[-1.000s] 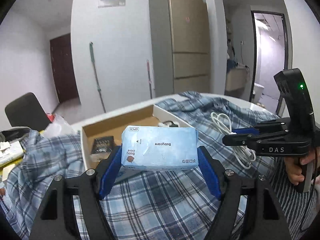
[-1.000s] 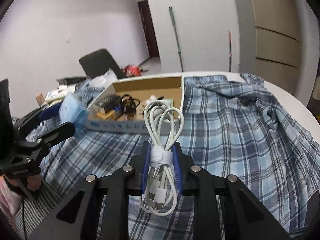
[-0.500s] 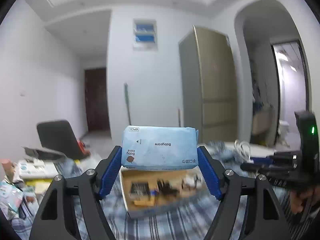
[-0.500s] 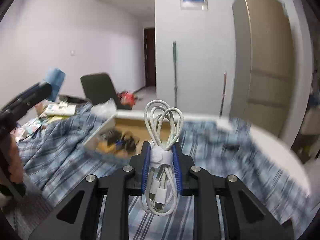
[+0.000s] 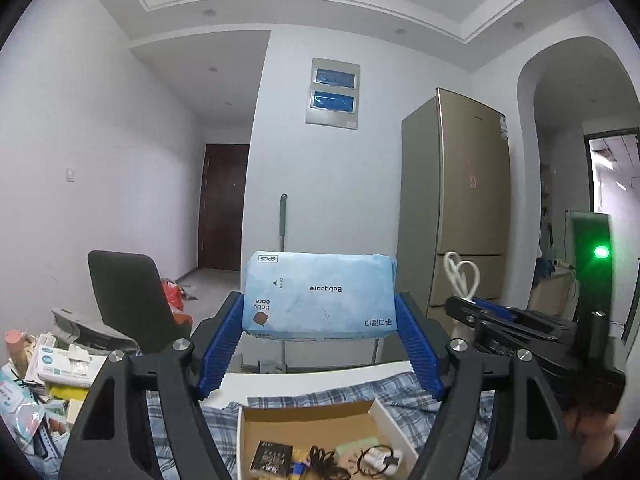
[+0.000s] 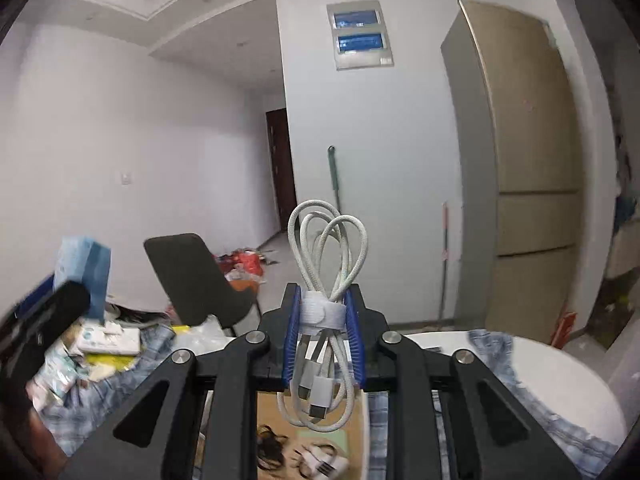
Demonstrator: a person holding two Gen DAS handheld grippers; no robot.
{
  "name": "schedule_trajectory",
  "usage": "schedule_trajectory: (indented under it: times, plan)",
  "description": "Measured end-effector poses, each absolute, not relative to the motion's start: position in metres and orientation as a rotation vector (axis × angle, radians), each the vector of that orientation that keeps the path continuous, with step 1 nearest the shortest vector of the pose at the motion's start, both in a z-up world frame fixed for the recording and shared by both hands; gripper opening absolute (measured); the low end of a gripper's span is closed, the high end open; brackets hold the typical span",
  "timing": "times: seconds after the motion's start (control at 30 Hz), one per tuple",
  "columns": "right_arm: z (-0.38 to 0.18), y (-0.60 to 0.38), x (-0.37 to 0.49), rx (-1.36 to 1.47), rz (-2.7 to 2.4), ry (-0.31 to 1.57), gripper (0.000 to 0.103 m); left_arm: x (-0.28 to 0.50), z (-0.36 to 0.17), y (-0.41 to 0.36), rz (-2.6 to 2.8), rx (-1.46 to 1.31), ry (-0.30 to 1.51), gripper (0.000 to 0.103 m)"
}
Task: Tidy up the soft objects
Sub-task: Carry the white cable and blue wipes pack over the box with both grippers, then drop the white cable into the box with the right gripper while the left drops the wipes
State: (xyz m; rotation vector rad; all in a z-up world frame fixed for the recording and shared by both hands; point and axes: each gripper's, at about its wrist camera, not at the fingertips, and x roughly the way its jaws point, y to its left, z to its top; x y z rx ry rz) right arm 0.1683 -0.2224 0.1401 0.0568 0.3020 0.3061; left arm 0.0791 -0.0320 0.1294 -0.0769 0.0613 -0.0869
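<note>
My left gripper (image 5: 319,344) is shut on a light blue pack of baby wipes (image 5: 318,294), held level and high above the cardboard box (image 5: 320,432). My right gripper (image 6: 322,336) is shut on a coiled white cable (image 6: 326,280) bound with a white strap, held upright over the same box (image 6: 280,432). The right gripper with the cable also shows at the right of the left wrist view (image 5: 472,308). The wipes pack in the left gripper shows at the left of the right wrist view (image 6: 82,276).
The box holds black cables, a black packet and small white items, and sits on a blue plaid cloth (image 5: 352,394) over a white round table (image 6: 560,368). A black chair (image 5: 128,296) and piled packets (image 5: 60,364) are at left. A fridge (image 5: 456,208) stands behind.
Both grippers have risen and tilted up with their loads, so the box and cloth dropped to the bottom of both views and the room's walls fill them.
</note>
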Motion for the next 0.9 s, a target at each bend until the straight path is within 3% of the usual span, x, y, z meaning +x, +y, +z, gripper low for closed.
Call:
schedule_trajectory:
  times: [0.17, 0.5, 0.9]
  plan:
    - [0.114, -0.217, 0.176, 0.0, 0.274, 0.275, 0.021, 0.104, 0.128, -0.032, -0.104, -0.066, 0.196, 0.077]
    - [0.067, -0.216, 0.211, 0.017, 0.329, 0.477, 0.021, 0.146, 0.098, -0.023, -0.057, -0.045, 0.323, 0.077]
    - [0.002, -0.2, 0.242, 0.032, 0.438, 0.719, 0.021, 0.218, 0.013, -0.017, -0.048, -0.037, 0.628, 0.077]
